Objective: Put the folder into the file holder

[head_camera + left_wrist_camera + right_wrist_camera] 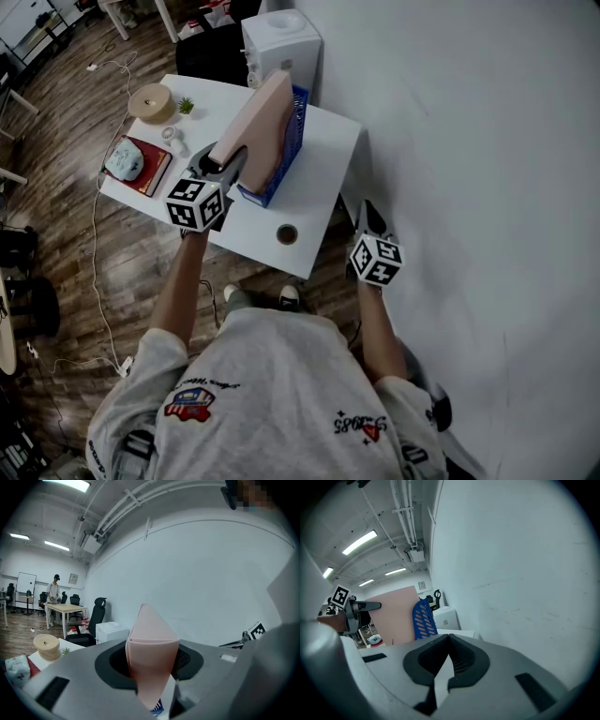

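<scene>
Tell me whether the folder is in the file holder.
Partly in, it seems: the folder stands upright, its bottom inside the blue file holder, most of it above the rim, gripped by the left gripper.

legible text: none | shirt (272,375) prints: too blurred to read

The head camera looks steeply down from above the person (272,394) onto the white table (323,169). The left gripper view looks along its jaws, very close on the pink folder (152,653) between them, facing the wall (211,583). The right gripper view, farther off, catches that folder and the blue file holder (423,620) ahead-left; all three share both.
</scene>
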